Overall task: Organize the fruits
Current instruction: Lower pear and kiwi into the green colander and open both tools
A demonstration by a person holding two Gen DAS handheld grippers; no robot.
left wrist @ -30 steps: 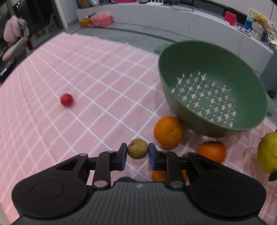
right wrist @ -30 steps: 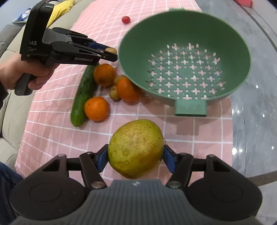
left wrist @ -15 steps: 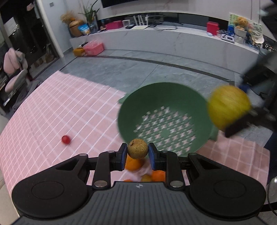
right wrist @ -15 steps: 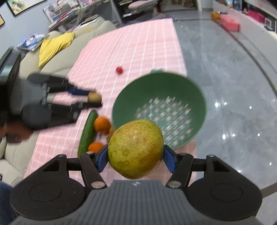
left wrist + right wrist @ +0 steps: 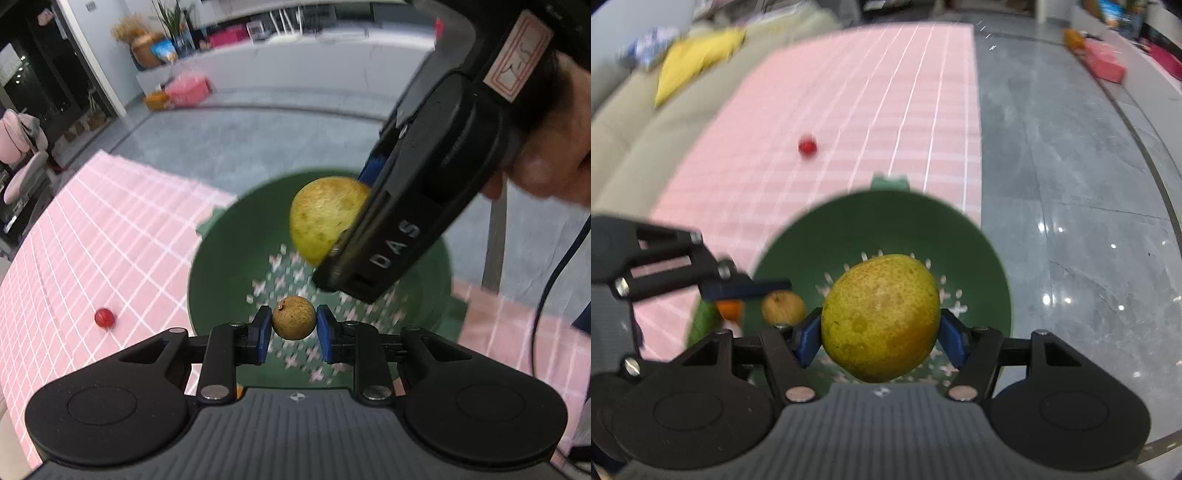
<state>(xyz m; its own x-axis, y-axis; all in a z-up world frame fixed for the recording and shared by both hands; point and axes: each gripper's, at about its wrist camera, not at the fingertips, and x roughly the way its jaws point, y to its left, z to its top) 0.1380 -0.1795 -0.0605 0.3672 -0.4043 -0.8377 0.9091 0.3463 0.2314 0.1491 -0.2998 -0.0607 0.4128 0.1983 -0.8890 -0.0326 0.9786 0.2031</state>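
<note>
My left gripper (image 5: 294, 323) is shut on a small brown round fruit (image 5: 294, 322) and holds it above the green colander (image 5: 221, 273). My right gripper (image 5: 880, 336) is shut on a large yellow-green pear (image 5: 881, 317), also held above the colander (image 5: 886, 221). In the left wrist view the pear (image 5: 325, 216) hangs over the colander's middle, with the right gripper's body partly covering it. In the right wrist view the left gripper (image 5: 783, 301) and its brown fruit (image 5: 783, 307) sit at the colander's left rim.
A small red fruit (image 5: 104, 318) lies on the pink checked cloth (image 5: 92, 236), left of the colander; it also shows in the right wrist view (image 5: 807, 145). An orange (image 5: 729, 309) and a cucumber (image 5: 703, 322) peek out beside the colander. Grey floor lies beyond the cloth.
Both grippers have risen and moved in over the colander with their fruits. The pear has moved from the colander's right side to above its middle. The oranges have dropped out of the left view.
</note>
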